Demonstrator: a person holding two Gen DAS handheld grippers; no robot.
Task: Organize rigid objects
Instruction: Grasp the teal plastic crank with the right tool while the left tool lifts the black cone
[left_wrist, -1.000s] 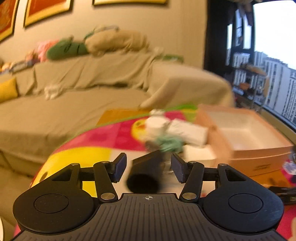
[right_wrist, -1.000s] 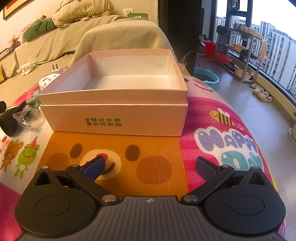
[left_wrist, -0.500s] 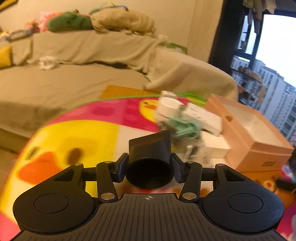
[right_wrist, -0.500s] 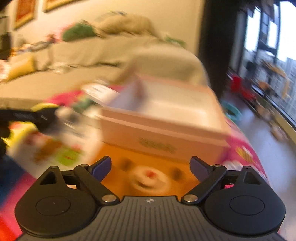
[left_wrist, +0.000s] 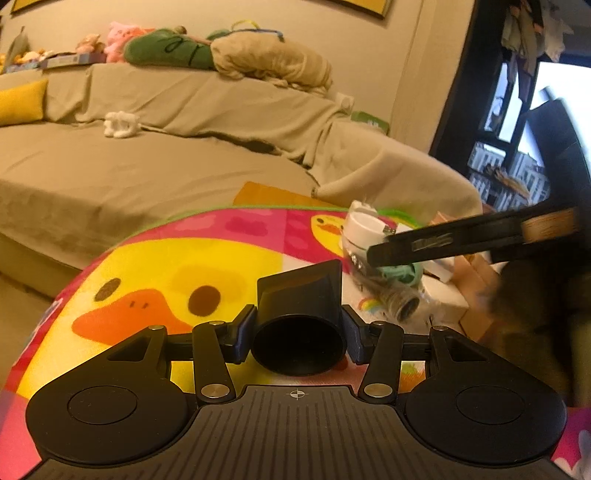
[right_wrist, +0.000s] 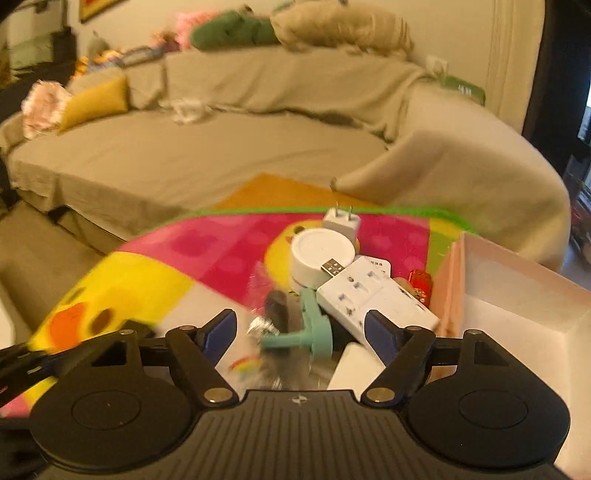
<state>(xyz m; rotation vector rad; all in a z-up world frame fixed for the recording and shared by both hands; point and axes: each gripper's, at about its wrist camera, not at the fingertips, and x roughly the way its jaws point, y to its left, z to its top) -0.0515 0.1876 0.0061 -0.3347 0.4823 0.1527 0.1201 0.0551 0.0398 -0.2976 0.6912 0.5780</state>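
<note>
Left wrist view: the left gripper (left_wrist: 299, 332) is pinching a black funnel-shaped nozzle (left_wrist: 300, 314), both pads pressed on its round collar, the wide open mouth facing back at the camera and the flat flared end pointing ahead over the duck-print play mat (left_wrist: 184, 258). Off to its right, the right gripper (left_wrist: 373, 254) reaches in across the frame, its finger tip over the pile of small items: a white round puck (left_wrist: 364, 227), something teal (left_wrist: 400, 273), a clear bag of small parts (left_wrist: 399, 302). The pink box is mostly hidden behind that arm here.

Right wrist view: the right gripper (right_wrist: 299, 330) has its jaws spread with nothing pinched; they have just been closing in, and a teal plastic hook (right_wrist: 310, 328) now lies between the 2 pads without either one pressing it. Its long axis runs roughly across the gap, blurred, so the exact tilt is hard to call. Just beyond sit the white round puck (right_wrist: 321, 253), a white power strip (right_wrist: 373, 299) angled toward the right, and a white plug adapter (right_wrist: 341, 221). The open pink box (right_wrist: 517, 295) stands just right of the pile, so the right hand is clearly the nearer one for dropping the hook in. I'd say the next move is a squeeze, then a short swing right.
</note>
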